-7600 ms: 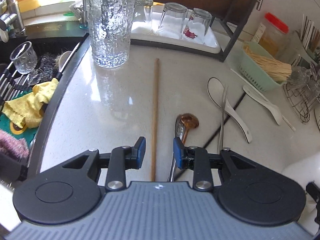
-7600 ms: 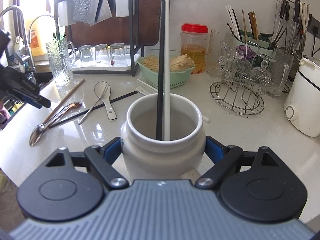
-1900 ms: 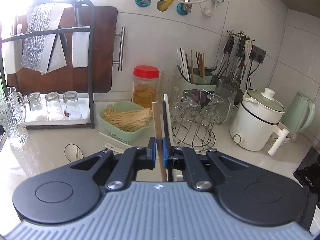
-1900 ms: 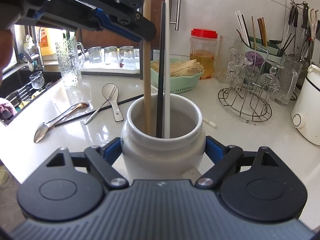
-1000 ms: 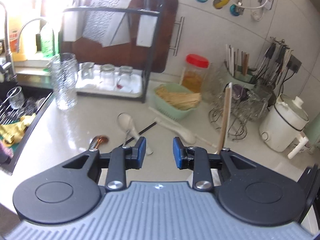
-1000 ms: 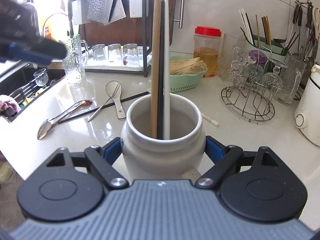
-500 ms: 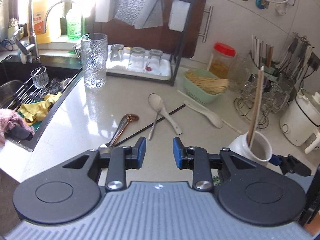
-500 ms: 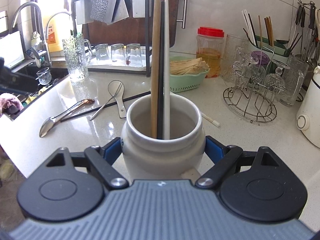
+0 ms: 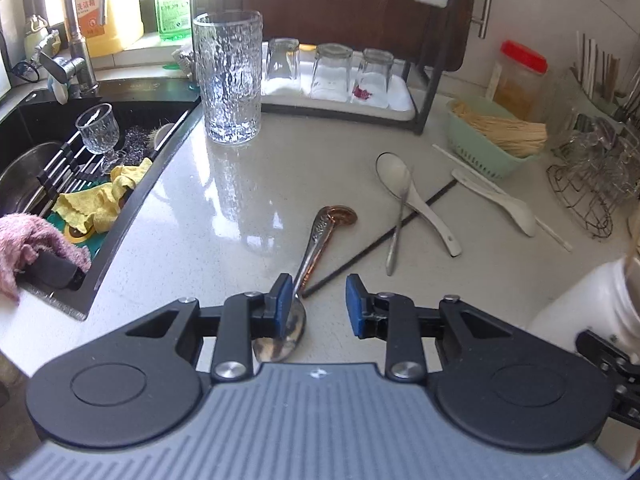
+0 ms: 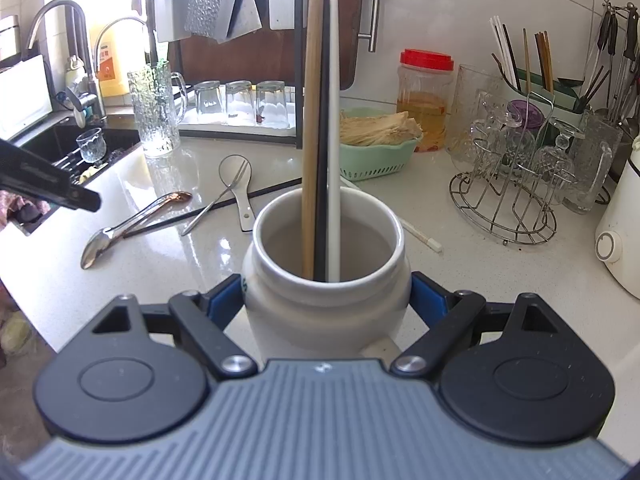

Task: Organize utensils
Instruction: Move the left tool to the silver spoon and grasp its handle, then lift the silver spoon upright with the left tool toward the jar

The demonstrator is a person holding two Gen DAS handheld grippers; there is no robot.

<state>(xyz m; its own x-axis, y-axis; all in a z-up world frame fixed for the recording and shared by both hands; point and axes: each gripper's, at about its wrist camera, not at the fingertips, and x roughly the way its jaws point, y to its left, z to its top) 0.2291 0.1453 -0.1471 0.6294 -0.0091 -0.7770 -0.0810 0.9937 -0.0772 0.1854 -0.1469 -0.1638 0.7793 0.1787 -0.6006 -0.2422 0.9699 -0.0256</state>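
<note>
Left gripper (image 9: pixel 316 300) empty, jaws apart over steel spoon (image 9: pixel 298 300) flat on tabletop (image 9: pixel 240 208): rigid, light, slick, best pinched mid-handle; right gripper (image 10: pixel 326 300) clamped on white jar (image 10: pixel 326 304).

Each gripper (image 9: pixel 316 304): black linkage, blue pads, ribbed grey base.

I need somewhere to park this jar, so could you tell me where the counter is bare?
Bare counter lies between the tall glass, the sink edge and the metal spoon. Crowded: around the white spoon and green basket.
</note>
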